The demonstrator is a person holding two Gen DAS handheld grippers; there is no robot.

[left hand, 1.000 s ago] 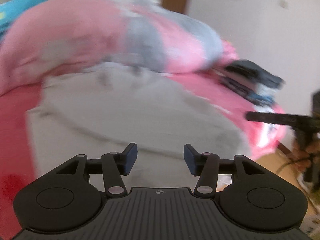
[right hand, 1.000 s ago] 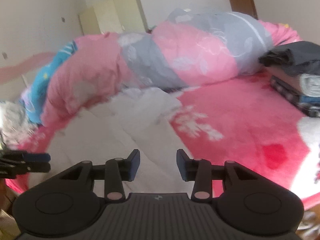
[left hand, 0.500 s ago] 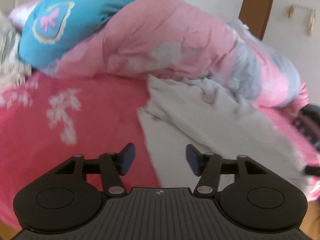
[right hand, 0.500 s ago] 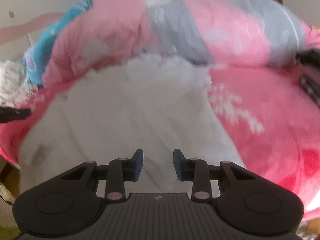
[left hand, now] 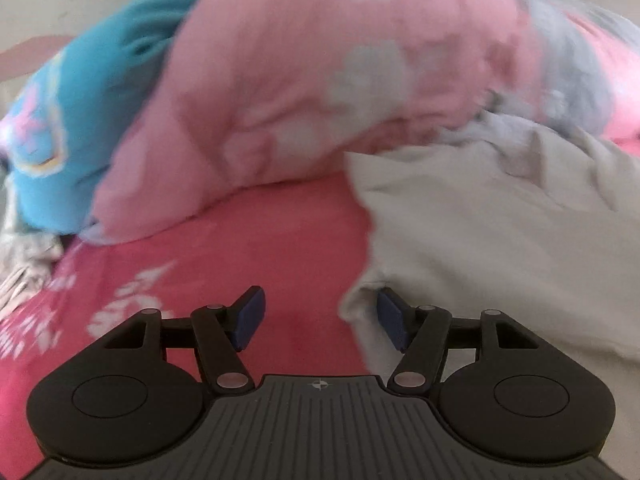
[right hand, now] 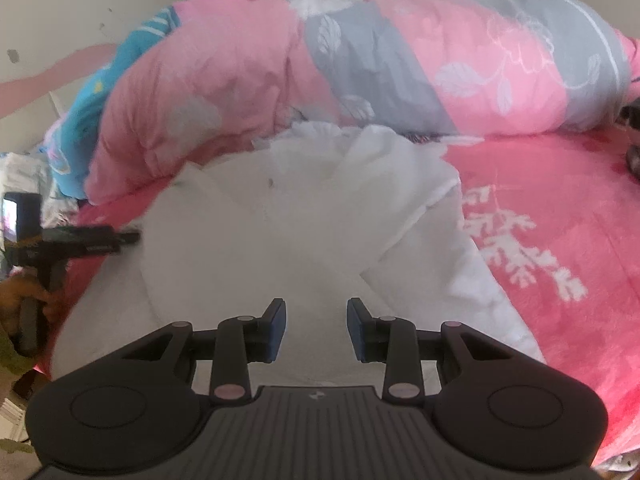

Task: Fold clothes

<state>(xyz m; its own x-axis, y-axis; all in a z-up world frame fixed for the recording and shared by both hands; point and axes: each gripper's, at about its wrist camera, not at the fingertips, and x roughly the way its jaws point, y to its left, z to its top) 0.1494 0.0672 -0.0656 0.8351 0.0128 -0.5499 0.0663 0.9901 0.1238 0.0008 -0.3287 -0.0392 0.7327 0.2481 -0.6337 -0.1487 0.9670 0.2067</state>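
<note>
Left claw [left hand: 320,322] spread wide, two blue pads [left hand: 250,317] apart, nothing between them; right pad tucked just under the near-left corner of the one white garment [left hand: 500,232], left pad over bare bed. Also seen from the right wrist camera at far left, held in a hand [right hand: 16,300], tip right at the garment's left edge; touching or not, cannot tell.

Right claw [right hand: 316,330] likewise open, two blue pads parted and empty, hovering over the near part of the same white garment [right hand: 280,248].

One garment only, spread flat on the bed, far end rumpled against the bedding, right side folded into an overlapping flap. Underneath, one pink bedspread [right hand: 560,208] with white leaf prints, exposed on both sides of the garment.

Behind, one long rolled quilt [right hand: 400,60] in pink and grey patches with white leaf patterns, lying across the bed. At its left end, one blue pillow or cover [left hand: 88,92] with a pink motif. Left view blurred.
</note>
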